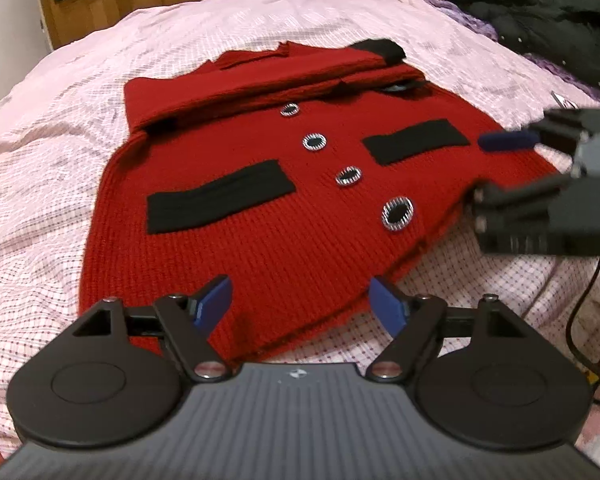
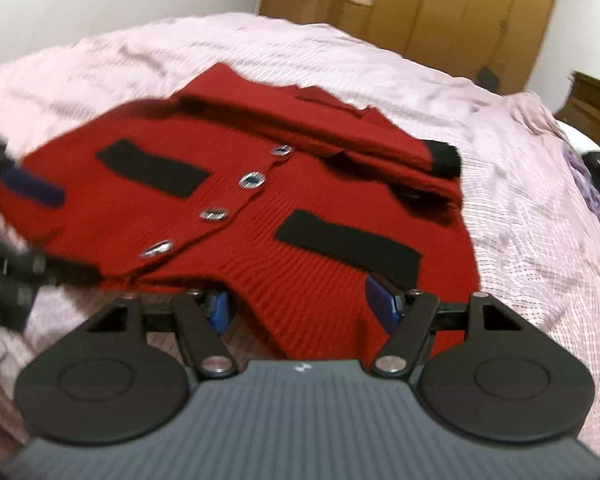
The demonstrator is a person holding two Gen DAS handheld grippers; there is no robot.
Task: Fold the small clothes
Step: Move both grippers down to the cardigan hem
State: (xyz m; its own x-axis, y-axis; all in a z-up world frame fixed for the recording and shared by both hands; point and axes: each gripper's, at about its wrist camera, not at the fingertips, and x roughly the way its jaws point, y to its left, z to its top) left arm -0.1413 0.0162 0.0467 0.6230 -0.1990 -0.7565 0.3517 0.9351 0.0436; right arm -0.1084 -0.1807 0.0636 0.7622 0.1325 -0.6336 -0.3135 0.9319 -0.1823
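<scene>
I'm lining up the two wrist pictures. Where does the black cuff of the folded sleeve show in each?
Left wrist view: black cuff sits top centre-right, at the far end of the red cardigan.
Right wrist view: black cuff sits right of centre, at the sleeve's right end.
Shared landmark: the row of four buttons, e.g. the nearest button.

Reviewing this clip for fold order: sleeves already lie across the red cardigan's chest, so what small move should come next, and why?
Probably close both grippers on the hem. The left gripper and right gripper stand open at the near edge of the red cardigan, whose sleeves are folded across the top; the lower half still lies flat.
</scene>
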